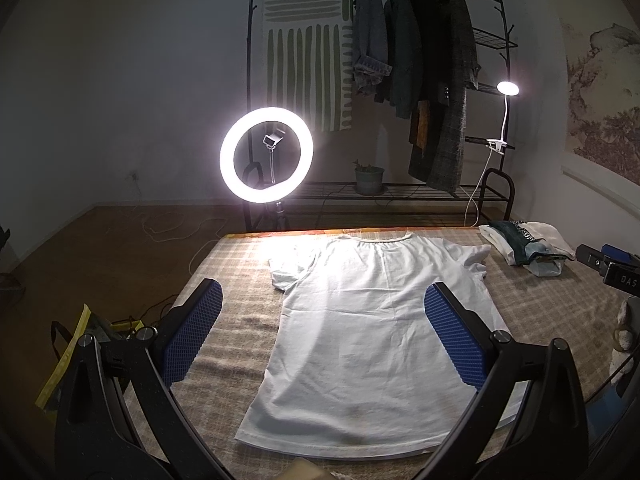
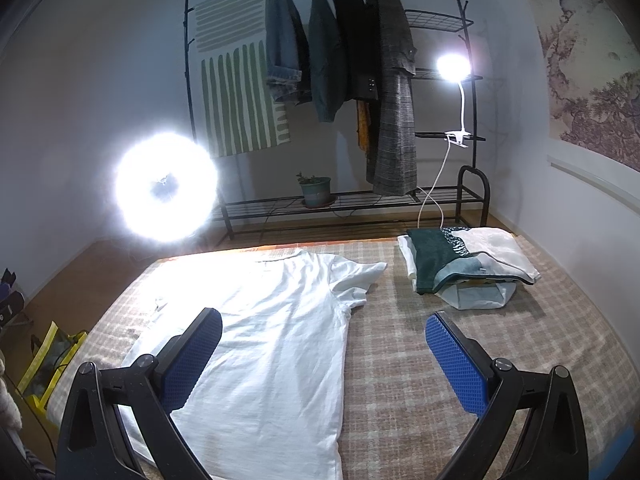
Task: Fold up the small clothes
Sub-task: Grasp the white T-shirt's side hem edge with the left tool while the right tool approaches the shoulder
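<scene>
The left gripper has its jaws spread wide, holding nothing; its blue ribbed pads hang above the table, one over the bare checked cloth by the shirt's left side, the other over the shirt's right half; no pad touches fabric as far as the left wrist view shows. The right gripper is likewise spread and empty; its left pad sits over the shirt's lower right part, its right pad over bare cloth.

The white T-shirt lies flat in the middle of the table, collar toward the far edge, hem toward the near edge, both short sleeves spread out to the sides; a few light creases run across the body. The table wears a beige checked cover; the far edge glows under the lamps.

At the far right corner lies a pile of folded clothes; white pieces, a dark green one and a pale blue one are stacked there, well apart from the shirt. In the left wrist view part of the other gripper's body shows at the right edge, near that pile.

Beyond the far edge stands a lit ring light to the left; behind it a black clothes rack carries hanging jackets and a green striped cloth; a small clip lamp shines from the rack's right post; a potted plant rests on its bottom shelf. A yellow bag sits on the floor off the left edge.
</scene>
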Demonstrator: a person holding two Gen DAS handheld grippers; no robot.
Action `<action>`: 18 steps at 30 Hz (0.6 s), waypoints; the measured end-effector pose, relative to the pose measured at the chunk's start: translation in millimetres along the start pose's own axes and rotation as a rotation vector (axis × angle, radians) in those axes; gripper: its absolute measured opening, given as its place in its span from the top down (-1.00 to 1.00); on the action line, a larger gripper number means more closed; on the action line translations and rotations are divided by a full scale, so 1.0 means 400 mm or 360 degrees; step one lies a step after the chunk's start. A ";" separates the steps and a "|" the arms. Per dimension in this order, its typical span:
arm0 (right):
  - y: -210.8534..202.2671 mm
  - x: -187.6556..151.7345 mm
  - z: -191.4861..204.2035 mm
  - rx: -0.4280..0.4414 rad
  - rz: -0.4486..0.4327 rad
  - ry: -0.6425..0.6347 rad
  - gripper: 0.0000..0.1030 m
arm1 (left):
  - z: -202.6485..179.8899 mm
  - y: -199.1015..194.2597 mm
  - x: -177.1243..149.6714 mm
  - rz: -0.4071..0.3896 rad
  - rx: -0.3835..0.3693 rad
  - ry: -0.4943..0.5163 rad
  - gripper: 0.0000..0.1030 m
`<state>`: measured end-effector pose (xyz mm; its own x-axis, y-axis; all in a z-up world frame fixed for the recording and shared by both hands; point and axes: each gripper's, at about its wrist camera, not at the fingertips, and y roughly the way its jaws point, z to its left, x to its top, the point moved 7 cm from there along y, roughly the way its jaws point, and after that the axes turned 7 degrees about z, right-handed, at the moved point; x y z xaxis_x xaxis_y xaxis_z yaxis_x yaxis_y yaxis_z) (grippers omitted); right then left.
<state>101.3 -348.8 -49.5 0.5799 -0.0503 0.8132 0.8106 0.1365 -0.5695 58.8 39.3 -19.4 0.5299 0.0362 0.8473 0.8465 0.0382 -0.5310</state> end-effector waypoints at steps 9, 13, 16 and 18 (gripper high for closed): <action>0.038 0.024 0.042 0.0097 -0.0022 -0.0031 -0.99 | 0.101 0.082 -0.104 0.0198 0.0048 -0.0178 -0.92; 0.073 0.037 0.076 0.0165 0.0059 -0.0063 -0.99 | 0.161 0.141 -0.171 0.0397 0.0006 -0.0269 -0.67; 0.107 0.070 0.125 0.0207 0.0117 -0.0130 -0.99 | 0.208 0.188 -0.206 0.0565 -0.0004 -0.0304 -0.35; 0.127 0.089 0.159 0.0253 0.0140 -0.0172 -0.99 | 0.231 0.216 -0.218 0.0675 -0.0094 -0.0361 -0.31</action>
<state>157.7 -280.8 -41.7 0.6288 0.0737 0.7740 0.7289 0.2905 -0.6199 81.2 131.8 -140.1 0.8097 0.2536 0.5292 0.5633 -0.0833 -0.8220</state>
